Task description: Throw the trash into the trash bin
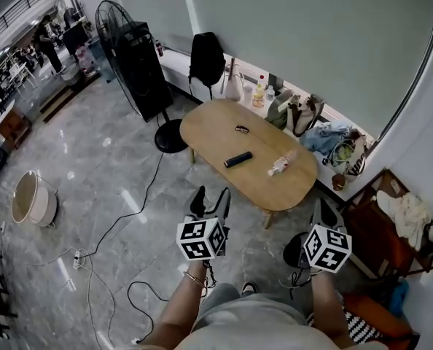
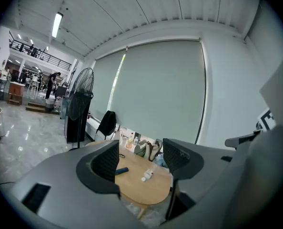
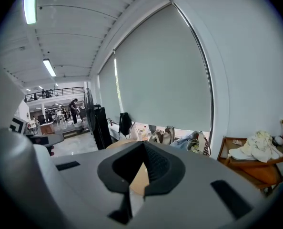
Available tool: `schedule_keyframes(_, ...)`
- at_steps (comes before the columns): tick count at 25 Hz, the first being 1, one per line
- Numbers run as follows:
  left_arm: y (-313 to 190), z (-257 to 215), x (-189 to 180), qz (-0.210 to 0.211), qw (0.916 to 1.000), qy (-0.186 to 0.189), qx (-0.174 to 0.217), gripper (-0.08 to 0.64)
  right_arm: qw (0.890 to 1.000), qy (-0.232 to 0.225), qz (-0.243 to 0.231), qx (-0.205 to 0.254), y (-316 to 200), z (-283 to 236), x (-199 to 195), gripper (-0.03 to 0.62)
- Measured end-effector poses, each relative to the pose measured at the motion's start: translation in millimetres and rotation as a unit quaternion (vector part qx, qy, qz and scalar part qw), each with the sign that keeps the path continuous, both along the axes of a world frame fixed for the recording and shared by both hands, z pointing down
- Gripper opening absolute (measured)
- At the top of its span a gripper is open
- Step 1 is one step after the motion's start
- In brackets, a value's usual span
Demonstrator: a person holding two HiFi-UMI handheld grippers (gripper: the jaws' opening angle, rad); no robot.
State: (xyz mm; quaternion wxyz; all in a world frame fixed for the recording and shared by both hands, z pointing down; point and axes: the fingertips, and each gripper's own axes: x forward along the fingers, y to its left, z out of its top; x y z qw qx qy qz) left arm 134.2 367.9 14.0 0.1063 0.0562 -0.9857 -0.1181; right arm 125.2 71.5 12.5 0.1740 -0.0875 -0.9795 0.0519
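Note:
A crumpled clear plastic bottle (image 1: 282,164) lies on the oval wooden table (image 1: 209,133), to the right of a dark bar-shaped object (image 1: 238,160). A round white trash bin (image 1: 33,197) stands on the floor far to the left. My left gripper (image 1: 211,197) hovers short of the table's near edge, open and empty. In the left gripper view the bottle (image 2: 147,175) and the dark object (image 2: 122,170) show between the spread jaws of the left gripper (image 2: 141,163). To the right, also short of the table, my right gripper (image 1: 323,214) is held; its own view shows the right gripper (image 3: 142,149) shut with nothing in it.
A small dark item (image 1: 241,129) lies farther back on the table. Behind it, bags (image 1: 301,113) and bottles (image 1: 259,92) line the window ledge. A standing fan (image 1: 118,28) and black stool (image 1: 170,135) are left of the table. Cables (image 1: 129,210) cross the floor. A wooden rack (image 1: 388,224) is at right.

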Motion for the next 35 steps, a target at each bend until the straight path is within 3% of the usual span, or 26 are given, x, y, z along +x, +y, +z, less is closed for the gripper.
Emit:
schedule_keyframes(11,-11,22,-113,0.043,0.9987,0.020,-0.017,0.298,0.997,0.024,0.063,-0.025,-30,34,-76,0.006)
schedule_keyframes(17,-1,29,-230,0.098,0.9945,0.018,-0.033,0.298,0.989,0.031,0.136,-0.040,-29,51,-149,0.006)
schedule_keyframes(24,30,11,-382,0.168,0.9832,0.017,-0.069,0.298,0.980,0.026,0.187,-0.055,8,35,-275,0.006)
schedule_keyframes(29,56,24,-472,0.197,0.9770,0.035,-0.074,0.298,0.978,0.041,0.199,-0.048,40,42,-346,0.006)
schedule_keyframes(35,56,90,-546,0.214,0.9696,0.077,-0.090,0.298,0.978,0.099,0.180,-0.029,55,101,-403,0.006)
